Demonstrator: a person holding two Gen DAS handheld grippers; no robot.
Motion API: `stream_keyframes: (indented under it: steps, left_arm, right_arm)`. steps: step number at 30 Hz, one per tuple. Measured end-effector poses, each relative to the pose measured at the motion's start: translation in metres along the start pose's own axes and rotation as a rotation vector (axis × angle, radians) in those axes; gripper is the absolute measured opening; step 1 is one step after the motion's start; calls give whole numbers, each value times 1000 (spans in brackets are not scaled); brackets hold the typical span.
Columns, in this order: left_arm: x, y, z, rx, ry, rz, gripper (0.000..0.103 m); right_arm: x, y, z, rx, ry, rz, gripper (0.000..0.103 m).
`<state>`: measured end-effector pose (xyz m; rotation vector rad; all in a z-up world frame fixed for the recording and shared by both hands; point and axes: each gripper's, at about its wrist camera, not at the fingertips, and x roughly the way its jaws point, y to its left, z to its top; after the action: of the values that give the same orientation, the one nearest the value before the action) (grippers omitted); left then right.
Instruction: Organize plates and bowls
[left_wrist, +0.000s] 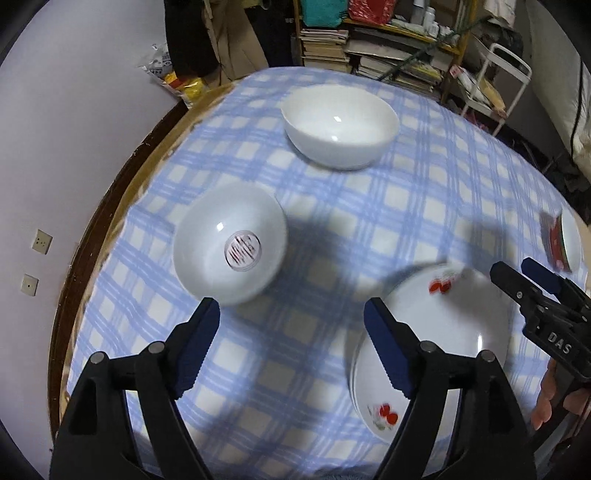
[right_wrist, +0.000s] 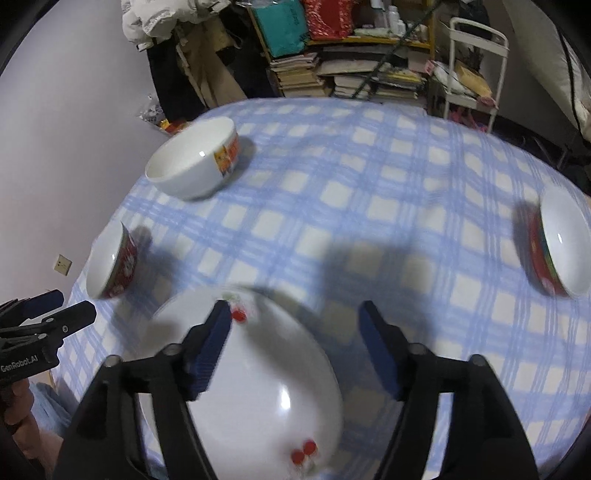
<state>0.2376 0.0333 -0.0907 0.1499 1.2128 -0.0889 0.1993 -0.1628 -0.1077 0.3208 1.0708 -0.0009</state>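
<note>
White plates with red cherry prints lie stacked on the blue checked tablecloth. My left gripper hangs open above the cloth, between the plates and a white bowl with a red stamp inside. A plain white bowl sits farther back. My right gripper is open above the top plate, nothing between its fingers. In the right wrist view the two left bowls show as an orange-labelled bowl and a red-patterned bowl. Another red-patterned bowl stands at the right.
The round table's dark wooden rim shows at the left. Behind the table are shelves of stacked books, a white metal cart and hanging clothes. Each view shows the other gripper at its side edge, the left gripper and the right gripper.
</note>
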Motion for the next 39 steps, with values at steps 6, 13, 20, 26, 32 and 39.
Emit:
stream_keyframes:
  steps: [6,13,20,26,32,39]
  left_arm:
    - [2,14,48,-23,-3,-26,81]
    - [21,26,101,-34,-15,-17,81]
    - [60,34,138,-50,3,-20,81]
    - [89,33,150,-76,21,-85,81]
    - [106,23,160,-48,24,-97,57]
    - [126,21,166,-82,85,-146,17]
  right_arm:
    - [13,13,48,14,8,79,88]
    - [35,25,101,-25,13,64,89]
    - [68,30,134,-51,31,19,89]
    - [100,36,152,-20,71,52,89]
    - [128,42,165,16,136,88,89]
    - [153,45,166,42,227,130,28]
